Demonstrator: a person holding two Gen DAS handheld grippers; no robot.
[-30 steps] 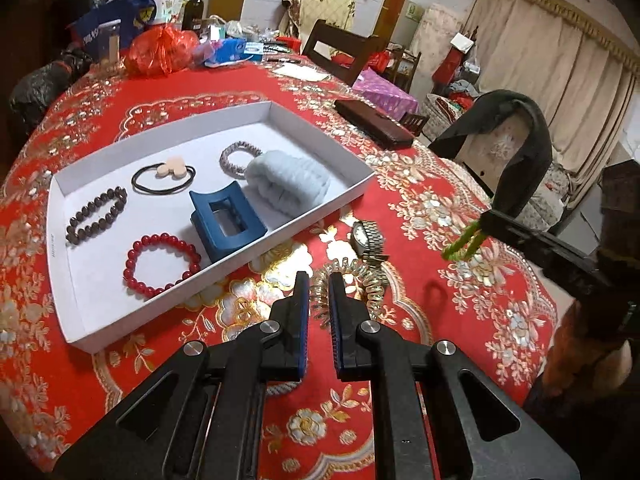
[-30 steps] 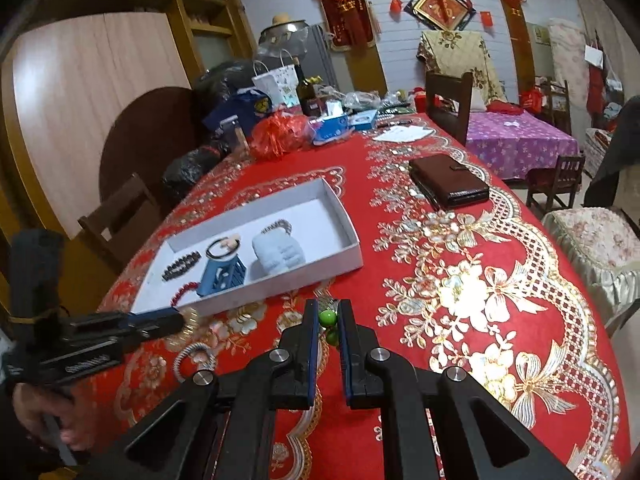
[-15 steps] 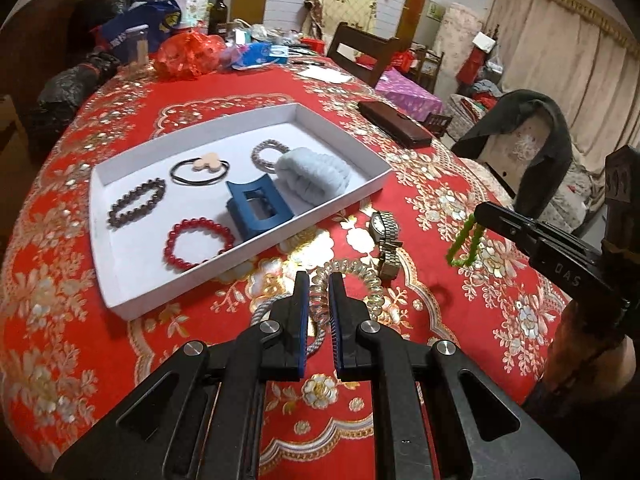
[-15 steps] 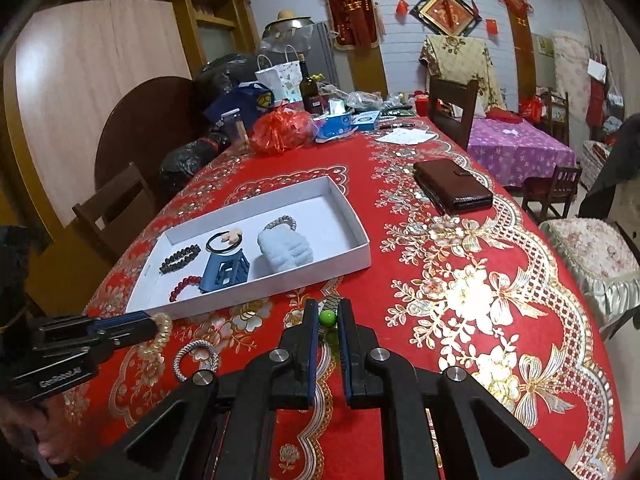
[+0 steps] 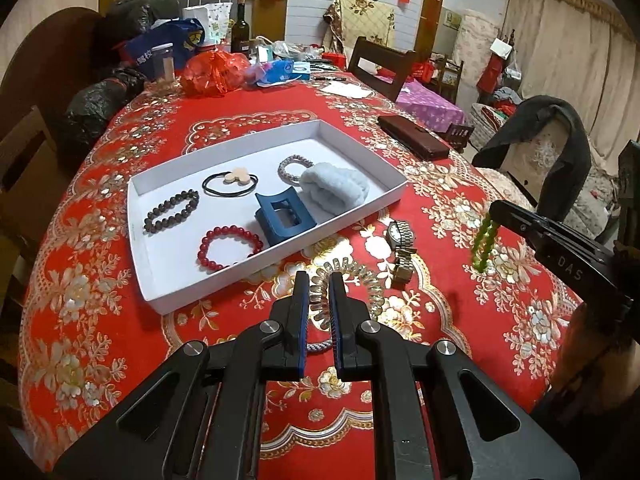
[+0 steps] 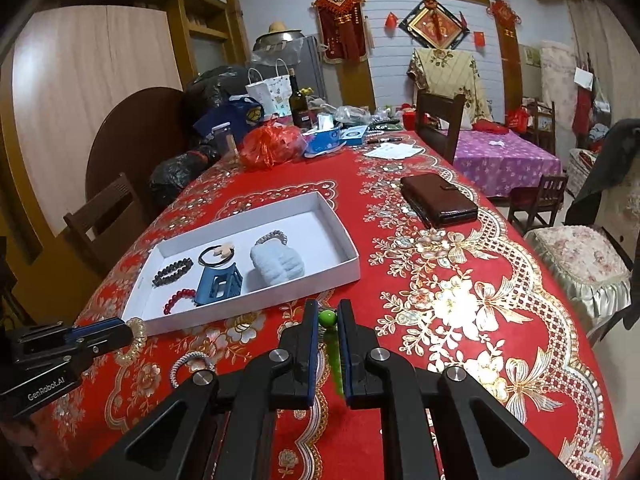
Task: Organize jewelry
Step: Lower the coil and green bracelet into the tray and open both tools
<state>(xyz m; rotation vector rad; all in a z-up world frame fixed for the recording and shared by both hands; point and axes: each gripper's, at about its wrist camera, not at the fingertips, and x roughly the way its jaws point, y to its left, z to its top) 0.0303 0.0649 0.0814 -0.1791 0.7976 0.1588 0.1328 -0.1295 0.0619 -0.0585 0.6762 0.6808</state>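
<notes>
Seen only from the left wrist: a wristwatch (image 5: 401, 246) lying on the red tablecloth (image 5: 460, 320) just beside the white tray (image 5: 160, 300). Left gripper (image 5: 319, 280) clamped on a gold spiral bracelet (image 5: 352, 276), raised over a silver bracelet (image 6: 188, 362). Right gripper (image 6: 328, 308) pinched tight on a dangling green bead bracelet (image 5: 482, 248), near the tray's front wall.

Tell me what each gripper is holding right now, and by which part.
The left gripper pinches the pale spiral coil band by its near rim. The right gripper is shut on the green bead bracelet at its top, the rest hanging below.
</notes>
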